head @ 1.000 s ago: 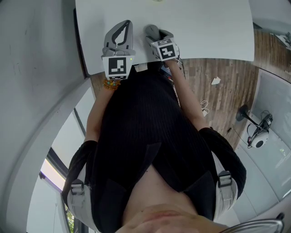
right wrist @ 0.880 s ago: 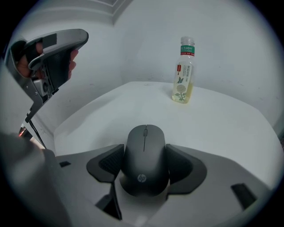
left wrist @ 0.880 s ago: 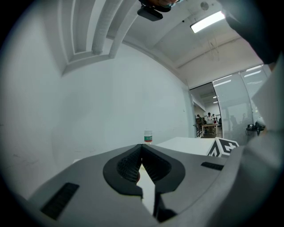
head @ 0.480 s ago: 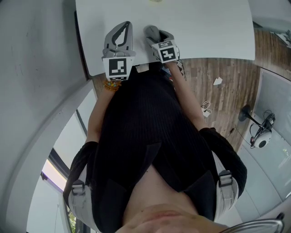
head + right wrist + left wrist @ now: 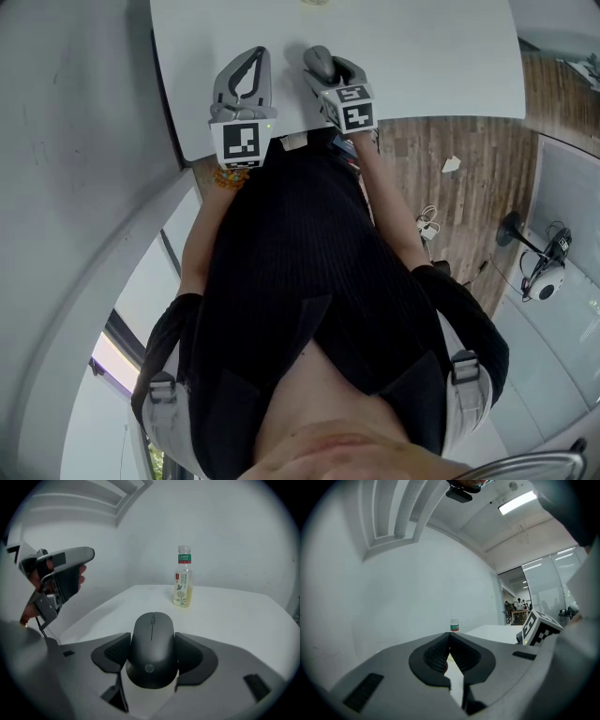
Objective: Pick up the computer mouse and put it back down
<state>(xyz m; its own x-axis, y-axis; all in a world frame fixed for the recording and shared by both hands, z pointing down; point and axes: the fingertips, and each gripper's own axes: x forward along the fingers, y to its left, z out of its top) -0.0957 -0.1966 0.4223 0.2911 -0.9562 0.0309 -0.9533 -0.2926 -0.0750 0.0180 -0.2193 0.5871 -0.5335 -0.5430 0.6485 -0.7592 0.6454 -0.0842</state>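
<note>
Between right gripper (image 5: pixel 152 640) jaws, mouse (image 5: pixel 152 656) clamped; bottle (image 5: pixel 183 581) behind

This looks like an office or a work lab. There is a big white table (image 5: pixel 422 56) with a computer mouse (image 5: pixel 152 651) near its front edge and a drink bottle (image 5: pixel 183 581) toward its far edge. The wood floor (image 5: pixel 469 206) has loose cables (image 5: pixel 427 223) and a black stand (image 5: pixel 511 234) on it. A long light (image 5: pixel 516 502) hangs on the ceiling, and far off, by tall glass walls (image 5: pixel 543 588), people (image 5: pixel 518 605) stand at another table.
</note>
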